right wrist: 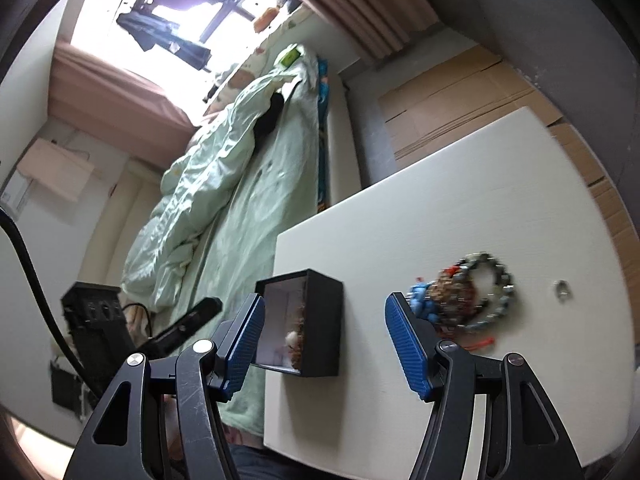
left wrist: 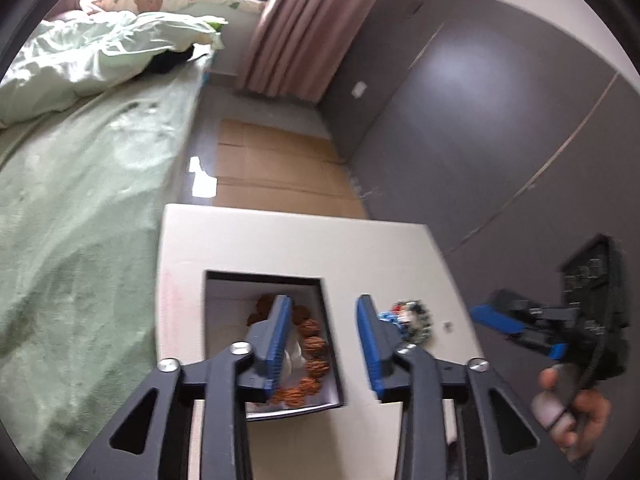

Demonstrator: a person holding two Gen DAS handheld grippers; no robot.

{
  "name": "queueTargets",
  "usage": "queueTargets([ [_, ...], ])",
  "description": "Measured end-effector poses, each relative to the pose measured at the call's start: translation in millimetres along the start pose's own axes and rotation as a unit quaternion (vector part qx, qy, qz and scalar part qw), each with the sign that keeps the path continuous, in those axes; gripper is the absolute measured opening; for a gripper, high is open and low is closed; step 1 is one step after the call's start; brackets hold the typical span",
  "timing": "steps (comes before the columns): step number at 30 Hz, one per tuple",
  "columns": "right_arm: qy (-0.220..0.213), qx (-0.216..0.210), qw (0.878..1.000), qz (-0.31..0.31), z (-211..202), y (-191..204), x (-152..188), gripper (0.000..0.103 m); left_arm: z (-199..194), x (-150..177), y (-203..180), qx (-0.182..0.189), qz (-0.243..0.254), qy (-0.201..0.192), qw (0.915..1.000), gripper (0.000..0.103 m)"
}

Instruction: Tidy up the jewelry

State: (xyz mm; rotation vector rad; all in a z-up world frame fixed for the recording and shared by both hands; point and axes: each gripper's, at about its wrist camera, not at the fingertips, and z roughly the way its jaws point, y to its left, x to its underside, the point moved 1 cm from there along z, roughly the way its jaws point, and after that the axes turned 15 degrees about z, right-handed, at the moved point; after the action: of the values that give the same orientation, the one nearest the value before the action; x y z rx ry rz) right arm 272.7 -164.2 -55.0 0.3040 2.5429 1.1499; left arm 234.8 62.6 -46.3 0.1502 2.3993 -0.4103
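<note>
Brown bead bracelet (left wrist: 310,354) inside black box (left wrist: 332,344); both grippers empty.

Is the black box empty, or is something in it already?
Not empty: a brown bead bracelet lies inside the open black box.

Left gripper (left wrist: 326,344) finger (left wrist: 276,340) overlapped the brown bead bracelet (left wrist: 314,346) inside the black box (left wrist: 332,320), hiding the near-left part of the ring; in the right wrist view the box wall concealed all but a sliver of those beads. Pile of bracelets (right wrist: 464,296) toward the tabletop's (right wrist: 480,184) right edge was motion-blurred, so individual strands and their count could not be separated, and the right gripper (right wrist: 324,344) finger (right wrist: 408,344) covered its near-left end. Small metallic item (right wrist: 562,289) beyond the pile was too small to identify.
</note>
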Motion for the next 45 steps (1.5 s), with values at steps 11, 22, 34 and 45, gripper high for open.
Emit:
queueTargets([
  [11,-0.039,0.014,0.999,0.025,-41.3,-40.0,-5.6,0.063,-0.1,0.3,-12.9,-0.012,0.022,-0.007,0.9997,0.046],
  [22,-0.063,0.064,0.994,0.060,-60.2,-89.1,-15.2,0.064,28.7,-5.5,-60.7,0.013,0.069,0.007,0.9975,0.060],
  [34,-0.061,0.114,0.988,0.082,-57.6,-125.7,-24.6,0.064,80.8,-16.8,-106.1,0.050,0.120,0.055,0.9901,0.060],
  [45,-0.057,0.110,0.989,0.081,-57.6,-129.5,-27.1,0.064,133.7,-21.4,-129.9,0.060,0.154,0.141,0.9761,0.039],
])
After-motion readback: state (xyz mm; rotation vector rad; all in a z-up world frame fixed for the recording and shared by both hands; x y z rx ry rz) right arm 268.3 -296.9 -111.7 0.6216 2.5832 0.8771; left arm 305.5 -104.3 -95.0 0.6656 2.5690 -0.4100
